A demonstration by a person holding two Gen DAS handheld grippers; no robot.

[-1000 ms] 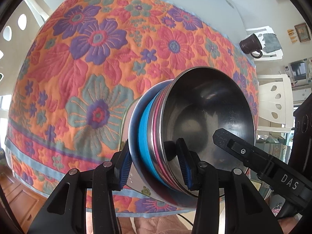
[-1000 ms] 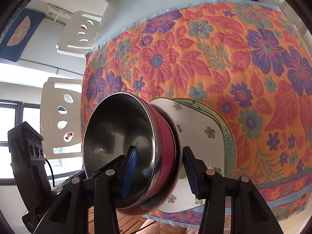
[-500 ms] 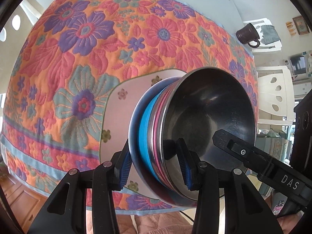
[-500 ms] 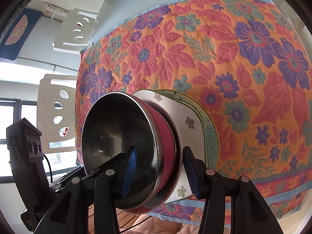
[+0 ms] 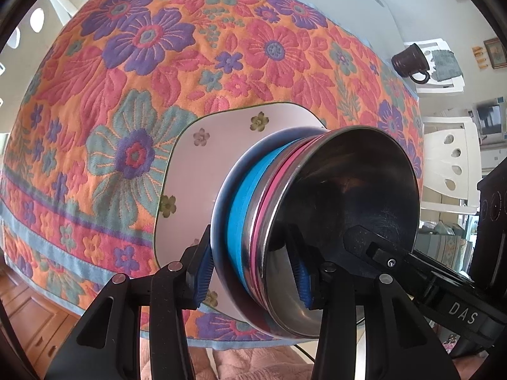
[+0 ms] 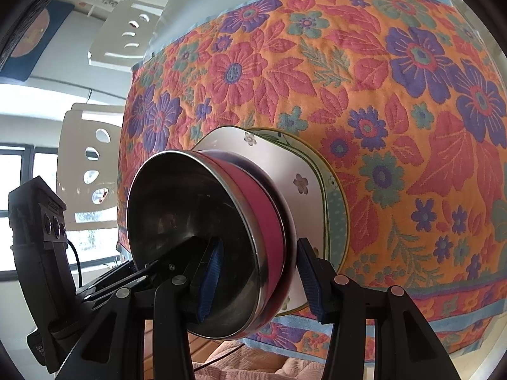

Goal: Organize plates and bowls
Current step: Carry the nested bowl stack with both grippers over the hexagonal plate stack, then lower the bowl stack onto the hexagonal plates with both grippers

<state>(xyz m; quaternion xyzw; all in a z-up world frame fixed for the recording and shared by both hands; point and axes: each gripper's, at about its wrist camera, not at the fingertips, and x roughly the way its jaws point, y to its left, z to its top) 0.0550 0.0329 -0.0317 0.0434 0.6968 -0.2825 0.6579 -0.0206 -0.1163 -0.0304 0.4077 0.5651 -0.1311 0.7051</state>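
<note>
A stack of nested steel bowls [image 5: 348, 196], one with a pink band [image 5: 274, 190] inside one with a blue band [image 5: 240, 212], hangs tilted between both grippers. My left gripper [image 5: 253, 278] is shut on its near rim, one pad inside and one outside. My right gripper [image 6: 259, 280] is shut on the opposite rim of the bowls [image 6: 190, 209] the same way. Right behind the stack, a white square plate with small flowers [image 5: 221, 145] lies on another green-rimmed plate [image 6: 336, 209]. Whether the stack touches the plate is hidden.
An orange floral tablecloth [image 5: 142, 63] covers the table, whose near edge runs just below the plates. A dark mug [image 5: 412, 63] stands at the far corner. White chairs [image 6: 92, 164] stand around the table. Pink quilted fabric [image 5: 259, 364] lies below the edge.
Both grippers have carried the bowl stack a little way across the table, and much more of the white plate now shows beside it. Both grips are unchanged.
</note>
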